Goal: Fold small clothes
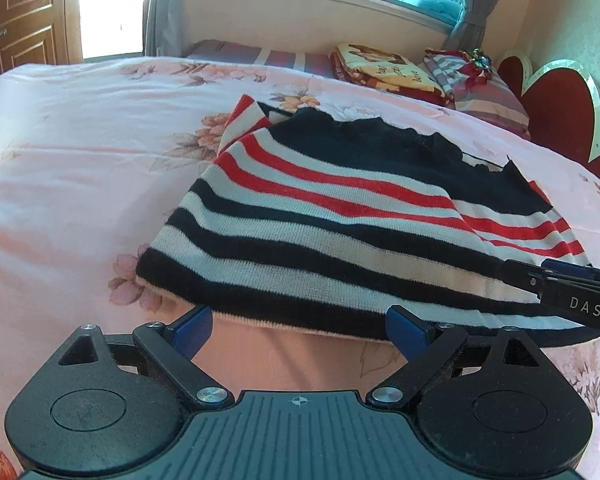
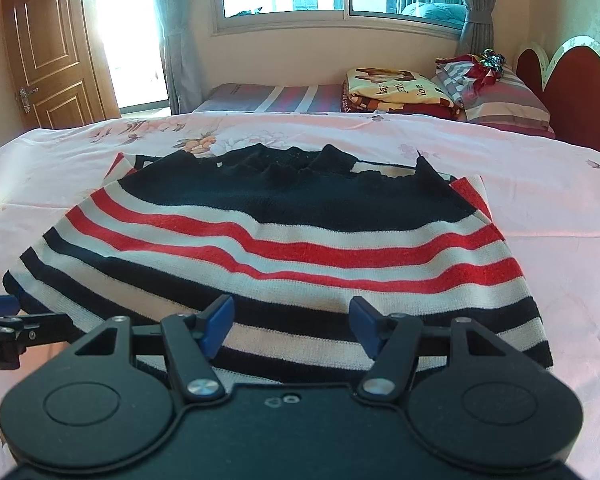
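Striped knit sweater (image 1: pixel 332 216) on bed (image 1: pixel 80 152): soft, light, floppy. Both hems best pinched near corners. Left gripper (image 1: pixel 300 332) and right gripper (image 2: pixel 292 328) gape, empty.

White capital letters "DAS" stand on the black body of the right tongs (image 1: pixel 586 307), seen from the left wrist view at its right edge. A folded yellow and red blanket (image 2: pixel 396 90) at the far side of the bed carries dark lettering; only the word "love" reads clearly.
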`<action>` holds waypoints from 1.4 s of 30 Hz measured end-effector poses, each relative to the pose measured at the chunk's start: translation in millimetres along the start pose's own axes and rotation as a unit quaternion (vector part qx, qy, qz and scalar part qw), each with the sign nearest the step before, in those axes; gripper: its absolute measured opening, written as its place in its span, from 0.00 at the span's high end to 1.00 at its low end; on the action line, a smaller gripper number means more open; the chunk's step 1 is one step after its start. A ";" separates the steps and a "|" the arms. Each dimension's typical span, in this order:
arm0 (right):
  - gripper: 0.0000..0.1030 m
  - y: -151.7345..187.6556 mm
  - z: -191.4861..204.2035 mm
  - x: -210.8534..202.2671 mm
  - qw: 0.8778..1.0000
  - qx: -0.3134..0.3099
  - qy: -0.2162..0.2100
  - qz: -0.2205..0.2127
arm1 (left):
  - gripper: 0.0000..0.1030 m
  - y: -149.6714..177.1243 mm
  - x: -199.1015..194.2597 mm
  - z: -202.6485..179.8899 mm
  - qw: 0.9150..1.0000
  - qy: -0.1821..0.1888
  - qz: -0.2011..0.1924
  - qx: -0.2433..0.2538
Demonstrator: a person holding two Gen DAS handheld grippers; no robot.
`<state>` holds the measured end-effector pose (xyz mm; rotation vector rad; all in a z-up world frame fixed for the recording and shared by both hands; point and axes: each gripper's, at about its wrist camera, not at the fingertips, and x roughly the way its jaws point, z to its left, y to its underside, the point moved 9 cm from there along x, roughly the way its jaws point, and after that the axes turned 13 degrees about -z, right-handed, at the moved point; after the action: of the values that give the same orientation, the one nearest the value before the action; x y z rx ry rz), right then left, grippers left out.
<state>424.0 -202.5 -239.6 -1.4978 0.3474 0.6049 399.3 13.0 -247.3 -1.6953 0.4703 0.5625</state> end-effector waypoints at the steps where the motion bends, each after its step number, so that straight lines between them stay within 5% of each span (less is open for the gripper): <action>1: 0.39 1.2 -1.0 0.2 1.000 -0.002 0.002 0.001 | 0.10 4.2 1.1 3.0 1.000 -0.002 0.008 -0.013; 7: 0.39 15.6 -8.3 1.2 1.000 -0.003 0.007 0.013 | 0.10 15.9 7.7 15.6 0.993 0.032 0.002 -0.114; 13: 0.39 3.0 -4.3 1.5 1.000 0.002 -0.004 -0.004 | 0.10 8.7 24.3 25.4 0.972 0.073 -0.013 -0.221; 22: 0.39 -19.3 3.6 25.1 1.000 -0.003 -0.001 -0.024 | 0.12 -7.2 62.2 26.0 0.950 0.094 -0.055 -0.293; 26: 0.39 -1.1 7.9 35.5 1.000 -0.009 0.008 -0.008 | 0.50 -5.7 71.2 33.5 0.944 0.078 -0.059 -0.314; 27: 0.39 2.2 12.0 34.5 0.999 -0.027 0.014 -0.021 | 0.53 -4.8 73.3 34.7 0.943 0.078 -0.057 -0.318; 32: 0.45 -11.8 16.8 30.9 0.999 -0.025 0.016 -0.033 | 0.54 -8.8 77.1 28.2 0.946 0.075 -0.060 -0.309; 36: 0.43 2.9 26.2 42.8 0.999 -0.048 0.011 -0.020 | 0.65 -8.6 78.4 23.2 0.945 0.077 -0.064 -0.311; 42: 0.43 5.1 26.8 40.9 0.998 -0.055 0.014 -0.029 | 0.72 -25.0 65.9 11.8 0.955 0.090 -0.095 -0.265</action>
<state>450.1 -169.7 -265.3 -1.6175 0.2958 0.5653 465.5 29.0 -269.1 -2.2924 0.2914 0.4149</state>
